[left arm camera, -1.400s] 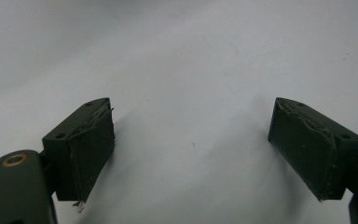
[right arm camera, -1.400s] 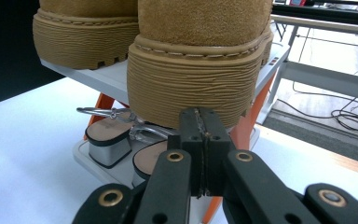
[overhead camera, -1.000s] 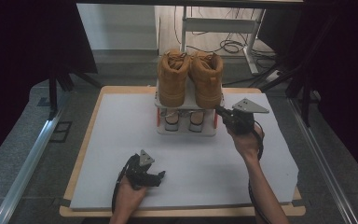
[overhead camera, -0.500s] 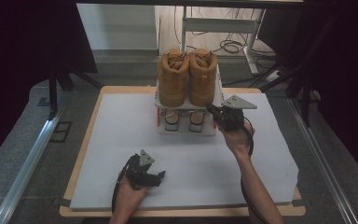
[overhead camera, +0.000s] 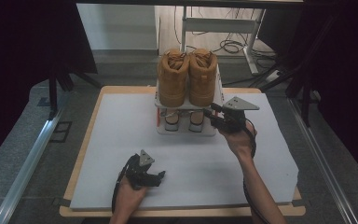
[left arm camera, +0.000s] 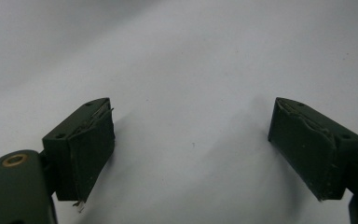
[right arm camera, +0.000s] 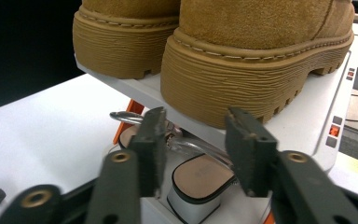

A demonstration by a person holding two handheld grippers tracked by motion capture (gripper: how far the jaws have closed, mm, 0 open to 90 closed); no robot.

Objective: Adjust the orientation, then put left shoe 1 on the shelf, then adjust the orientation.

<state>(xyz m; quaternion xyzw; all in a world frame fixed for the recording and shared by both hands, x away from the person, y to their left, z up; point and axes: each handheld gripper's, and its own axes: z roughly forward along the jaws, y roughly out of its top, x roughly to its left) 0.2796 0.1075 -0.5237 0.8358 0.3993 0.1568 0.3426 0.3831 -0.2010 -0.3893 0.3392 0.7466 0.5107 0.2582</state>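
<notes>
A pair of tan suede boots (overhead camera: 187,77) stands on the top shelf of a small white shoe rack (overhead camera: 186,132) at the back of the table. A pair of pale heeled shoes (overhead camera: 184,122) sits on the level below. My right gripper (overhead camera: 210,112) is at the rack's front right corner and points at the upper shelf edge (right arm camera: 317,107). Its jaws have just been opening, with nothing between them. They frame the near boot's ribbed sole (right arm camera: 242,79), and one heeled shoe (right arm camera: 198,179) shows below. My left gripper (overhead camera: 161,176) rests near the front edge, open (left arm camera: 191,126) over the bare white surface.
The white board (overhead camera: 121,140) covers a wooden table. A metal rail (overhead camera: 28,163) runs along the left, and another along the right. Cables and a desk frame (overhead camera: 223,25) lie on the floor behind. An orange part (right arm camera: 128,114) shows under the rack's shelf.
The right hand has shifted slightly left, closer to the rack's front right corner. The left hand and its gripper have stayed where they were.
</notes>
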